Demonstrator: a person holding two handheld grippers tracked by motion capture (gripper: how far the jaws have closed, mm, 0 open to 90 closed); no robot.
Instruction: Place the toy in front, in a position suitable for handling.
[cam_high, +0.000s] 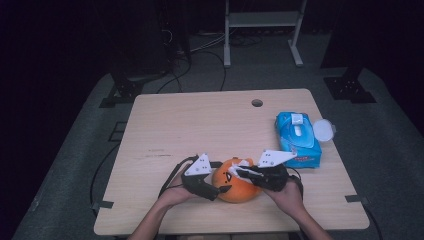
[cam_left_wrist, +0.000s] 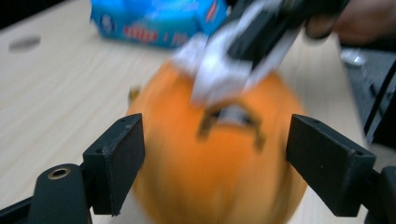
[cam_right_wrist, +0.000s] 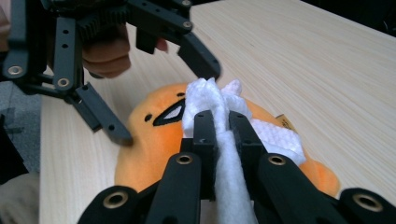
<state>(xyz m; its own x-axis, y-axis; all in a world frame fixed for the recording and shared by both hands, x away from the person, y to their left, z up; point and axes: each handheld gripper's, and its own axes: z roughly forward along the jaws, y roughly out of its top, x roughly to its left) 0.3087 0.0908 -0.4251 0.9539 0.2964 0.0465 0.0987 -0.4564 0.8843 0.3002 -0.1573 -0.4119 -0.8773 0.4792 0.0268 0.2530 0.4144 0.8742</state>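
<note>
Low in the middle of the high view, our right gripper (cam_right_wrist: 219, 122) clamps a white wet wipe (cam_right_wrist: 205, 95) on the round orange plush toy (cam_high: 234, 186) (wiping underway, not finished) while the left gripper (cam_left_wrist: 212, 163) straddles it, open.

Both forearms come in from the bottom of the high view. The left hand (cam_high: 175, 194) holds the left gripper (cam_high: 220, 190) low, with its jaws spread wide apart. The right hand (cam_high: 287, 196) holds the right gripper (cam_high: 239, 172), and its jaws are pinched tight together, facing the left one.
</note>
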